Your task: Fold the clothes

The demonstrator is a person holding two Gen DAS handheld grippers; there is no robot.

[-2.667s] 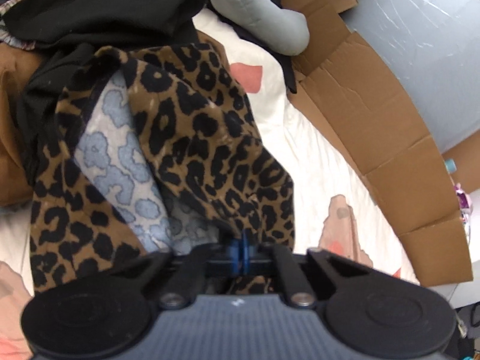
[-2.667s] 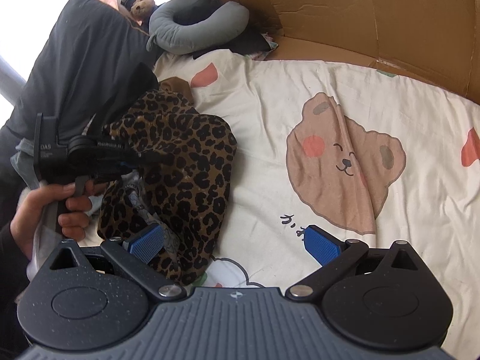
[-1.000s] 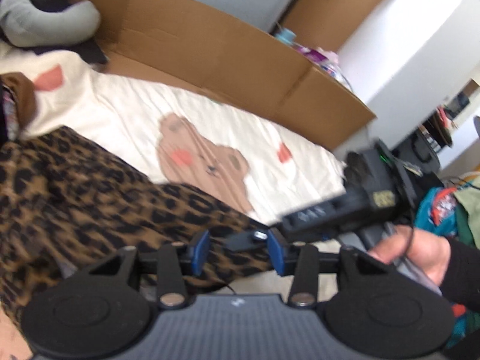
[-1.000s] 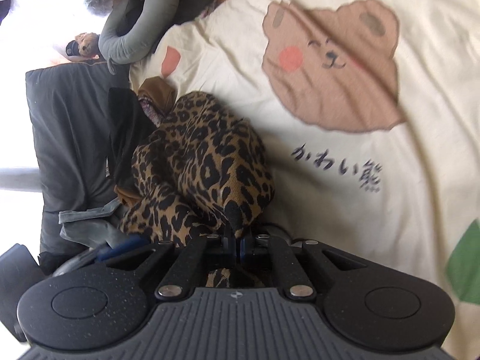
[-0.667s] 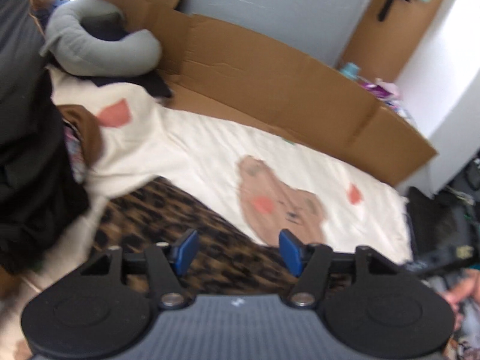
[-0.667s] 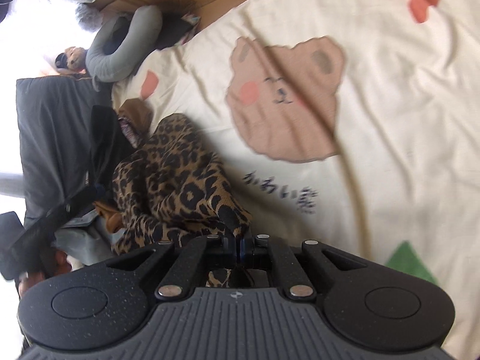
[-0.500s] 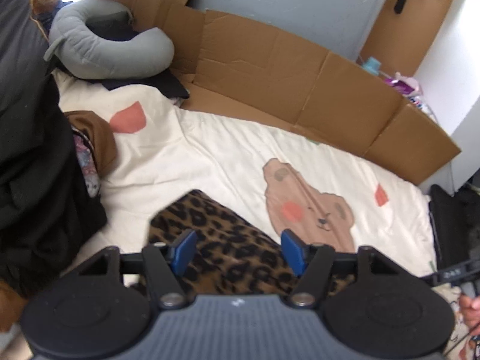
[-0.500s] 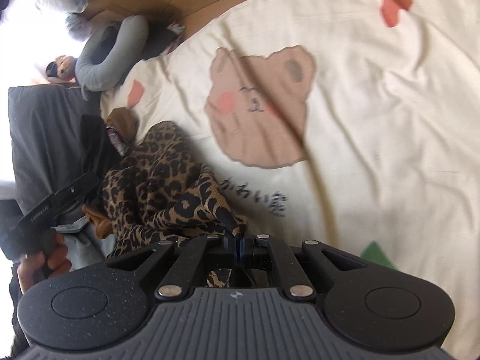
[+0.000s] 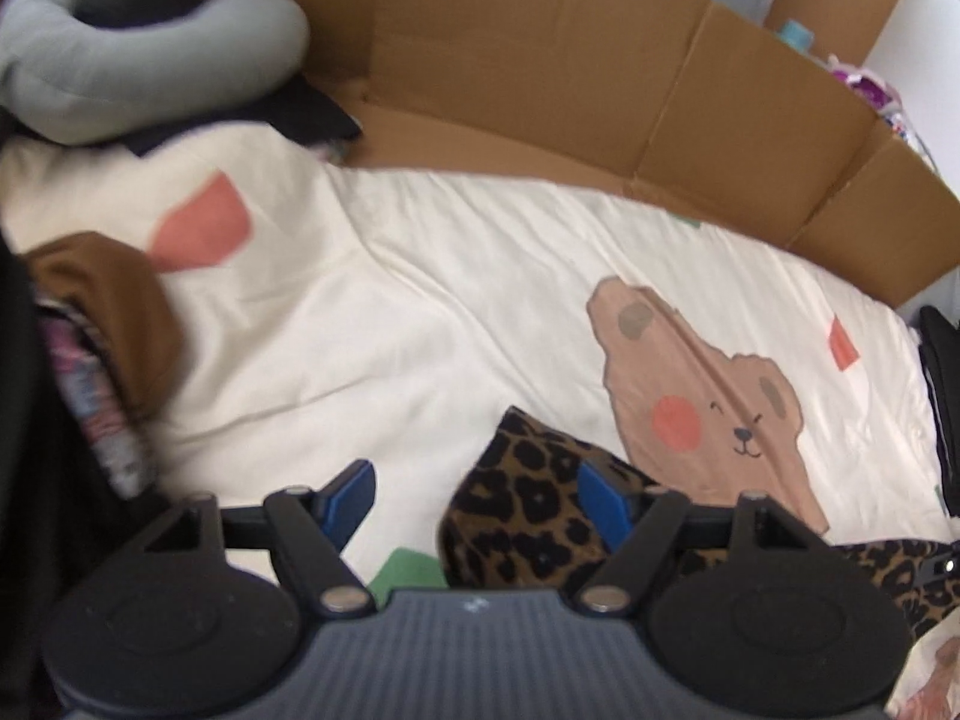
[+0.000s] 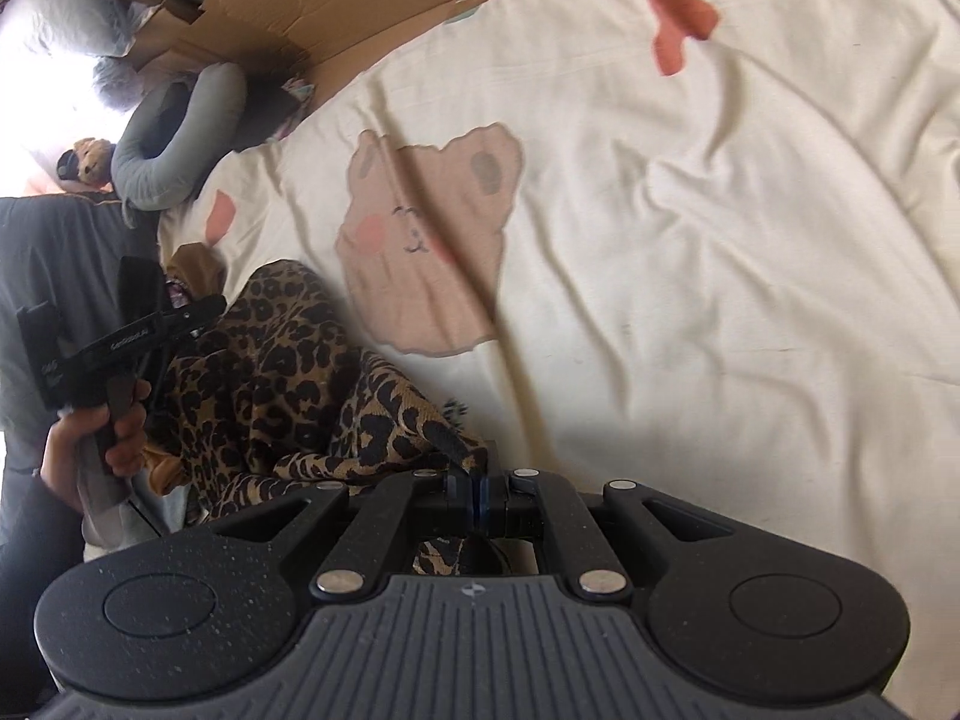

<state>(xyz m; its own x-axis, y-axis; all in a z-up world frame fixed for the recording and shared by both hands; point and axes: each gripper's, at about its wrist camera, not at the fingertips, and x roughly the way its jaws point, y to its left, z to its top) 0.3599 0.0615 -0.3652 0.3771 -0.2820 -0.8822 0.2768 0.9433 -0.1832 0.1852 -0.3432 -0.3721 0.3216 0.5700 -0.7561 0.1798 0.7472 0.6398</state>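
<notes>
Since the frame a second back, left gripper (image 9: 474,495) has let go of the cloth and swung off the other tool toward the bed; its jaws are opening now, blue pads (image 9: 345,498) apart, with one corner of the leopard-print garment (image 9: 528,504) lying between them, unpinched. Right gripper (image 10: 477,489) unchanged: jaws together, clamped on an edge of the same garment at bottom centre of the right wrist view. From that pinch the cloth runs up and left in a bunched ridge toward the left hand (image 10: 93,444), seen at the left edge of that view gripping its tool handle. Judgement: right side holds one corner as an anchor so the garment cannot slide, while the left is freed to take a new corner and pull the piece flat; folding proper not yet started, cloth still crumpled. Garment rests on the cream bear-print sheet (image 9: 420,300), bottom centre and lower right of the left wrist view, just beside the printed bear (image 9: 708,396). Mid frame left: brown clothing (image 9: 108,300) over a patterned item, part of the unfolded pile. Farther, upper left: grey neck pillow (image 9: 138,60). Along the top: cardboard wall (image 9: 540,78) behind the sheet's far edge. Risk noted: loose corner may slip out before the pads close.
</notes>
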